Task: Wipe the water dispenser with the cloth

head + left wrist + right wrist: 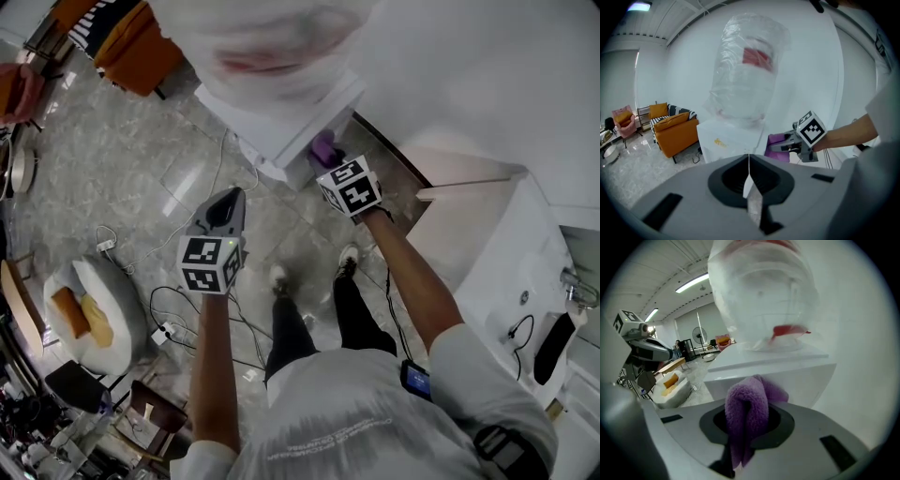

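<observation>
While right tongs grip the purple cloth by the water dispenser just ahead, left tongs are clenched empty.

The floor is grey marbled tile, glossy enough to catch the light. The white water dispenser stands on it against the wall, with a white cable trailing down from its side across the tiles. Well away from it, along the far edge of the floor, sits an orange sofa. Nearer the person a round white cushion seat rests on the tiles, and just beside it lie loose black cables and a small white plug block. The person's two white shoes stand side by side in the middle of the floor – toes toward the dispenser.
</observation>
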Tool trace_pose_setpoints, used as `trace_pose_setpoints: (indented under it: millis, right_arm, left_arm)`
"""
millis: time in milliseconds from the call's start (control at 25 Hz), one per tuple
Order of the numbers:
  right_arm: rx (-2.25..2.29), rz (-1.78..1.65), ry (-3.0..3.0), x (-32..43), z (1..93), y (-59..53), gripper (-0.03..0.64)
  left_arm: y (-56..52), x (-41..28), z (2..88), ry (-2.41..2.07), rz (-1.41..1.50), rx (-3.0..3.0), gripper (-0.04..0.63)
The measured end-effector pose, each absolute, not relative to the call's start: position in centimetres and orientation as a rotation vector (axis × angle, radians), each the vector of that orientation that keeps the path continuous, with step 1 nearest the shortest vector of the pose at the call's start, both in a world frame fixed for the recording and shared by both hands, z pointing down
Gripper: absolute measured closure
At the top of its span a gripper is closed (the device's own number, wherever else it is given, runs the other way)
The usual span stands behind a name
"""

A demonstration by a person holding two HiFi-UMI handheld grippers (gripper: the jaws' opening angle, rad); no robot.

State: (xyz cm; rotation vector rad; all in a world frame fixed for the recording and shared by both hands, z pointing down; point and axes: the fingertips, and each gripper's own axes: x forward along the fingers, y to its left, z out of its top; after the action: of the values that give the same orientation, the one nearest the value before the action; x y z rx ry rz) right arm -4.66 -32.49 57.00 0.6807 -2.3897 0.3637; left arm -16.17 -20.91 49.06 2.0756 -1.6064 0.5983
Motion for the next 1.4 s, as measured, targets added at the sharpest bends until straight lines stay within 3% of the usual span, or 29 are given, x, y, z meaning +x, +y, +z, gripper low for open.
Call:
trace_pose_setpoints:
  millis: [560, 1400]
  right_arm:
    - [0.535, 0.537, -2.380, -8.5, 61.9, -26.7, 0.554]
    - [0.937, 0.690, -2.239, 1.2, 74.3, -42.7, 0.554]
  left_arm:
    - [-18.2, -16.4, 51.1, -1.559, 0.641, 2.058, 0.578]
    - [-21.8, -11.6, 63.4, -1.357, 0.743, 1.982, 0.578]
